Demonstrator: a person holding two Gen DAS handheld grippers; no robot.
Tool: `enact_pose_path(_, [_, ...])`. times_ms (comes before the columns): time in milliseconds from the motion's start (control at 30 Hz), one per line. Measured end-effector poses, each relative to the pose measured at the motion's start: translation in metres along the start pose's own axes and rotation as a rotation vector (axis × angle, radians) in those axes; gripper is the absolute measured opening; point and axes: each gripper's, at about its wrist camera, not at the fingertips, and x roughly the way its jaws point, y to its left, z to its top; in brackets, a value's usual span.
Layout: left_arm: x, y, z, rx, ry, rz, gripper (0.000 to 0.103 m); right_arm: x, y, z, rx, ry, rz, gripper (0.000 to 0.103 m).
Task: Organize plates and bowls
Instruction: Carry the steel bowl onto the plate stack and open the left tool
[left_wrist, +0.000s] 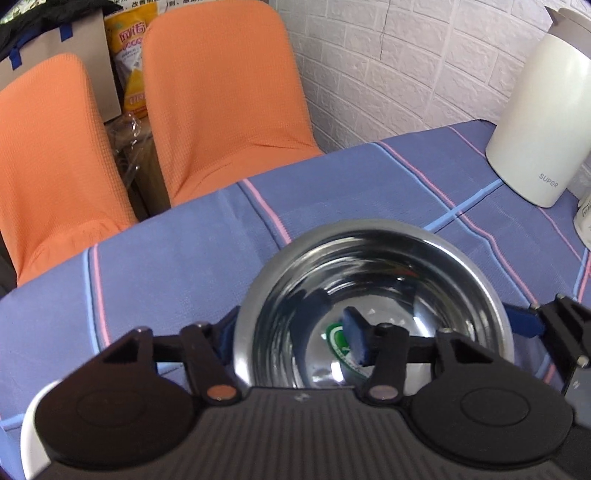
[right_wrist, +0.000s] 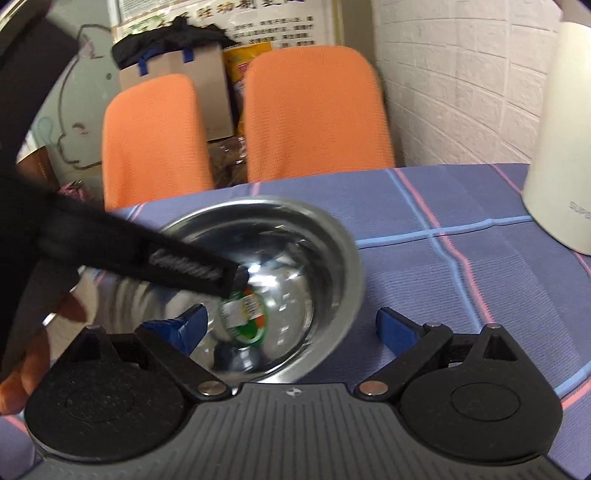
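My left gripper (left_wrist: 290, 345) pinches the near rim of a steel bowl (left_wrist: 373, 291): one blue pad sits inside the bowl, the other outside its wall, jaws closed on the metal. The bowl, with a green sticker (right_wrist: 245, 314) at its bottom, sits over a blue tablecloth (left_wrist: 177, 258) crossed by pink and pale-blue stripes; I cannot tell whether it rests on the cloth or is lifted. My right gripper (right_wrist: 291, 326) stands with jaws spread wide, its left pad over the bowl's interior, its right pad outside over the cloth, neither clearly touching the metal. A white SUPOR kettle (left_wrist: 543, 110) stands at the table's far right, near a white brick-pattern wall (left_wrist: 406, 62). Two orange-covered chairs (right_wrist: 314, 110) are drawn up at the far edge; behind them are a cardboard box (right_wrist: 207, 74) with blue handles and a yellow packet (left_wrist: 123, 48).
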Motion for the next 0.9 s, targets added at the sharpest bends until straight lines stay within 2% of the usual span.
enact_pose_path(133, [-0.003, -0.005, -0.002, 0.022, 0.024, -0.023, 0.051, -0.008, 0.01, 0.001, -0.004, 0.03, 0.055, 0.086])
enact_pose_path(200, [-0.009, -0.007, -0.006, 0.028, 0.035, -0.023, 0.051, -0.018, 0.011, 0.002, 0.004, 0.028, 0.064, 0.086])
enact_pose_path(300, [-0.022, -0.007, -0.013, 0.013, 0.056, -0.065, 0.05, -0.032, 0.011, 0.0, 0.011, 0.041, 0.069, 0.086])
enact_pose_path(500, [-0.063, -0.033, -0.042, 0.044, 0.041, -0.05, 0.049, -0.075, 0.024, -0.02, 0.01, 0.036, 0.067, 0.088])
enact_pose_path(633, [-0.091, -0.042, -0.074, 0.032, 0.037, -0.059, 0.049, -0.108, 0.03, -0.044, 0.027, 0.033, 0.097, 0.088])
enact_pose_path(900, [-0.142, -0.049, -0.166, 0.017, 0.05, -0.047, 0.05, -0.162, 0.064, -0.101, 0.043, 0.047, 0.166, 0.088])
